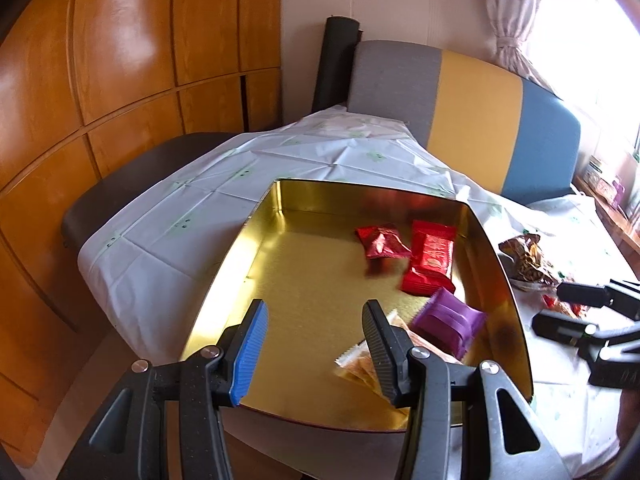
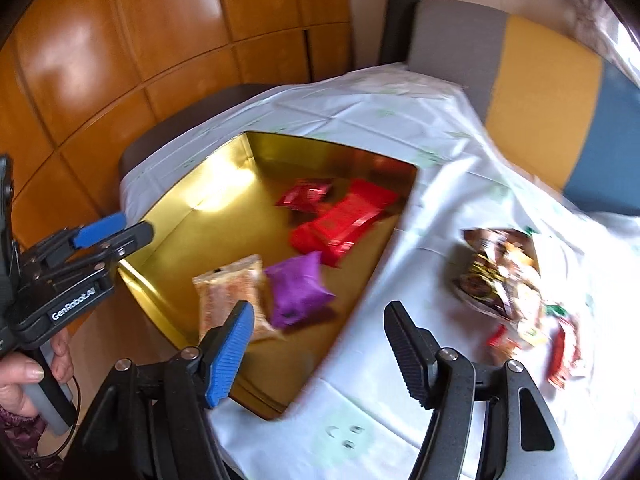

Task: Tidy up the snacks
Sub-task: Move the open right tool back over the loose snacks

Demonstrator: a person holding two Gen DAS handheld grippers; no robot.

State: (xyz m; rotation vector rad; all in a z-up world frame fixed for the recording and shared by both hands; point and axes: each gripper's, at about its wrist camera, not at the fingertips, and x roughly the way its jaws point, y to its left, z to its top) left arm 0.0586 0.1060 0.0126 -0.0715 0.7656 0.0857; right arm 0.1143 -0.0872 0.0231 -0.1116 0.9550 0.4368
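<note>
Right gripper (image 2: 320, 344) jaws apart, empty, over gold tin (image 2: 168, 216) edge; purple packet (image 2: 296, 292) inside; snack pile (image 2: 504, 280) at 3 o'clock. Left gripper (image 1: 312, 344) agape, empty.

Glossy wooden cabinets (image 1: 120, 60), a striped chair back (image 1: 480, 116), bright curtained window (image 1: 580, 20).

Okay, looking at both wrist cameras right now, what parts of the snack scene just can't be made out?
- Orange snack packet: in the left wrist view the left gripper's dark finger covers much of it.
- Loose snack pile on the tablecloth: motion-blurred in the right wrist view, so the count and labels are unreadable.
- Gold tin: its near rim is hidden behind gripper bodies in both views.
- Right gripper: in the left wrist view, the frame edge cuts it off.
</note>
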